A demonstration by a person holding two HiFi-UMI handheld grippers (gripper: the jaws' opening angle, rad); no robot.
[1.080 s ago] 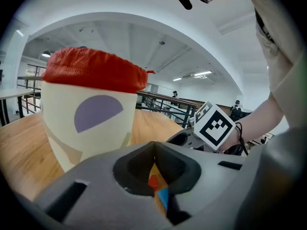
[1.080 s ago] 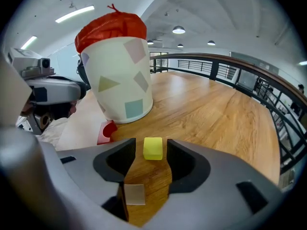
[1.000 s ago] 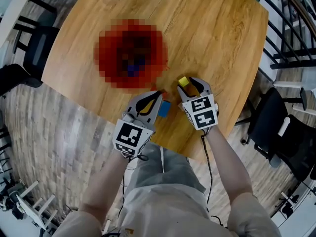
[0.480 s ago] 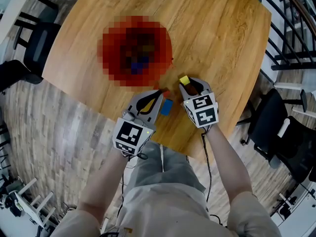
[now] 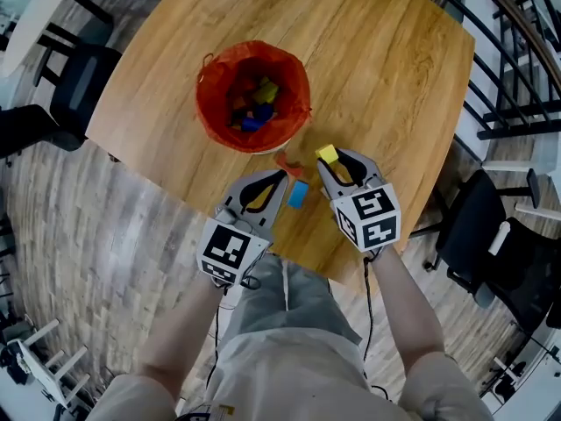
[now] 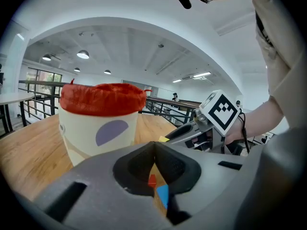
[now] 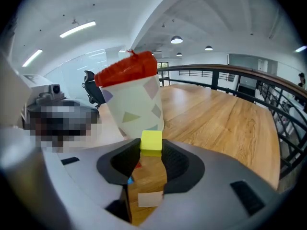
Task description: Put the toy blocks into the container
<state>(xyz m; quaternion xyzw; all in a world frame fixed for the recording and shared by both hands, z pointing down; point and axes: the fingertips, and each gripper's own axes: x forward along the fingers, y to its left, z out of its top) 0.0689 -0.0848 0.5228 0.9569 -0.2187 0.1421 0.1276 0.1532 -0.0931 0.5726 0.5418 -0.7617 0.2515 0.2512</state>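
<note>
A white container with a red liner stands on the round wooden table, with several blocks inside. My right gripper is shut on a yellow block, held above the table just right of the container; its jaws have just been closing on it. The right gripper view shows the yellow block pinched at the tips, with the container behind. My left gripper is shut and holds nothing. A blue block and a red block lie on the table between the grippers.
The table's near edge runs just under both grippers. Black chairs stand at the left and right. A black railing runs along the right side.
The right gripper has closed on the yellow block and lifted it off the table. Both grippers have risen a little. The blue and red blocks have stayed put.
</note>
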